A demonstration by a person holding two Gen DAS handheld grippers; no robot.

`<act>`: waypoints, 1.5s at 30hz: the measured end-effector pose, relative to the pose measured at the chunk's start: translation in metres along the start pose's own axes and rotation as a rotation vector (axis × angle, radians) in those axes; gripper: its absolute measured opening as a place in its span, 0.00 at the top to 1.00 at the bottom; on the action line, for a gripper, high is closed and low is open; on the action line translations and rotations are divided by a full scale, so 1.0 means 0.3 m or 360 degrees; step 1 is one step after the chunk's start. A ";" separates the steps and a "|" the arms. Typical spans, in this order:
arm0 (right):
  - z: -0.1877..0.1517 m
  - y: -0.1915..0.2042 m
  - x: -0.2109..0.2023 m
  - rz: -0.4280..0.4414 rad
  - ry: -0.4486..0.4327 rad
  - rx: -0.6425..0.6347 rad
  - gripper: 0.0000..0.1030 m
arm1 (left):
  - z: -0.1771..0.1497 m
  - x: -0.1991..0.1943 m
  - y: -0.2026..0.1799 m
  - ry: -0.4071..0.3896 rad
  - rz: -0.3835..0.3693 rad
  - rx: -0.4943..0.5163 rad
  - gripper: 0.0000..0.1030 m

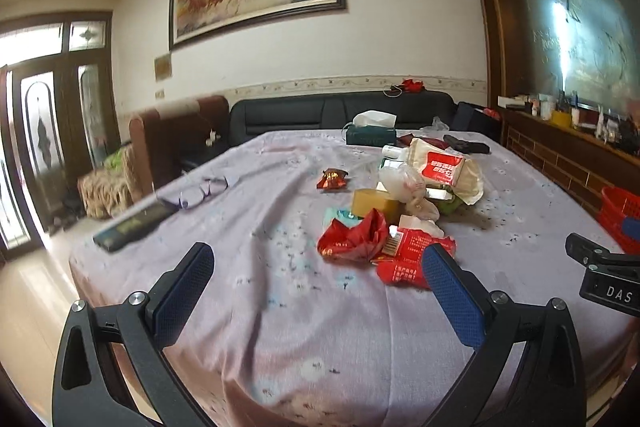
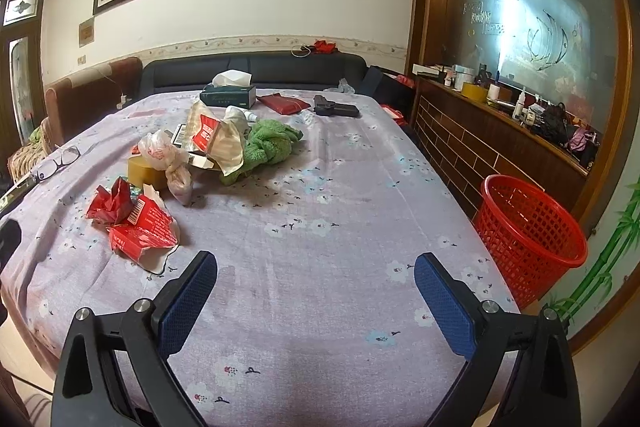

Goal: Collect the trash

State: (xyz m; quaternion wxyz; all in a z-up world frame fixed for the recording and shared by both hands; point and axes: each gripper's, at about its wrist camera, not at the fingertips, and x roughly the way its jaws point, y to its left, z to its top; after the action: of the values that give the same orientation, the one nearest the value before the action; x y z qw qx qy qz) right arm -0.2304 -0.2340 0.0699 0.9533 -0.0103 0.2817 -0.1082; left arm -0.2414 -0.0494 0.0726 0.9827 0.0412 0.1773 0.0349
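Now, your left claw (image 1: 318,273): wide open, empty, red wrappers (image 1: 384,247) just ahead.
Right claw (image 2: 316,279): wide open, empty, over bare cloth.
Basket (image 2: 528,231): beside bench (image 2: 320,307) right edge.

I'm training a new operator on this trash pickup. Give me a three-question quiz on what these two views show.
1. True or false: the left gripper is shut on a wrapper.
2. Which side of the table does the red basket stand on, in the right wrist view?
   A. left
   B. right
   C. far end
3. Fill in: the trash nearest the grippers is a torn ___ packet.

Key:
1. False. Both it and the right gripper are open and hold nothing.
2. B
3. red
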 end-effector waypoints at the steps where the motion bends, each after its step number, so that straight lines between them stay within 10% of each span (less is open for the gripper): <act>1: -0.002 0.001 0.000 0.0003 0.0001 0.0000 0.02 | 0.004 0.000 -0.006 -0.0006 0.0000 0.0017 0.00; 38: -0.011 0.017 0.014 0.0040 0.0051 -0.0019 0.04 | -0.036 0.067 0.004 0.0175 -0.0066 0.0023 0.00; 45: -0.006 0.017 0.038 0.0219 0.0110 -0.0026 0.34 | -0.024 0.145 0.063 0.0325 -0.0194 0.0026 0.00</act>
State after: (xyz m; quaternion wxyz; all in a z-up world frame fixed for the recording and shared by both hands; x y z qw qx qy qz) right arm -0.2210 -0.2313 0.0618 0.9481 0.0049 0.3154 -0.0402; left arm -0.2043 -0.0264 0.0525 0.9594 0.0345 0.2790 -0.0223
